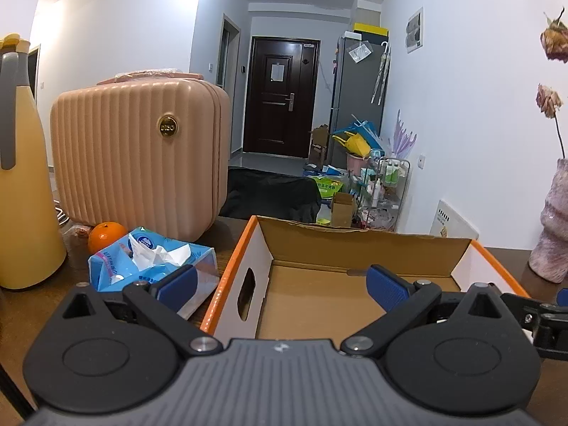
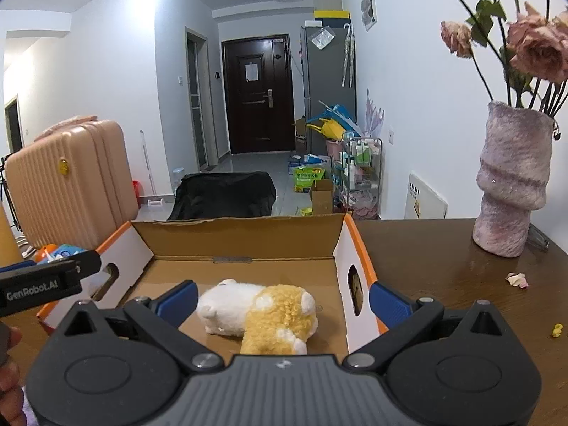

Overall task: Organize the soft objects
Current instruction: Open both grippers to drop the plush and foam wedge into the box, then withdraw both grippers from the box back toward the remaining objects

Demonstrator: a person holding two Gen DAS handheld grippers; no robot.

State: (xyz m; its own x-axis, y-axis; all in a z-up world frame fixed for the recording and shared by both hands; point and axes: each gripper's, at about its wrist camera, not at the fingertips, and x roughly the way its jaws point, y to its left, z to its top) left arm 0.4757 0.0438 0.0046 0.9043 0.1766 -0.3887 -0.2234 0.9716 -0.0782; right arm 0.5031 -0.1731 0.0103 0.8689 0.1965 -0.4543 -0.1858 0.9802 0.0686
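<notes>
A white and yellow plush toy [image 2: 262, 310] lies on its side on the floor of an open cardboard box [image 2: 245, 238] with orange edges. My right gripper [image 2: 282, 300] hangs open above the box's near side, the plush below and between its blue pads without touching them. In the left wrist view my left gripper [image 1: 282, 284] is open over the same box [image 1: 355, 245], with nothing between its fingers. A blue tissue pack [image 1: 152, 261] lies on the table just left of the box, behind the left blue pad [image 1: 177, 285].
A pink ribbed suitcase [image 1: 138, 152], an orange [image 1: 106, 236] and a yellow jug [image 1: 25, 191] stand left of the box. A fuzzy pink vase [image 2: 511, 181] with dried roses stands at the right on the brown table [image 2: 443, 259]. The left gripper's body [image 2: 46, 280] juts in over the box's left wall.
</notes>
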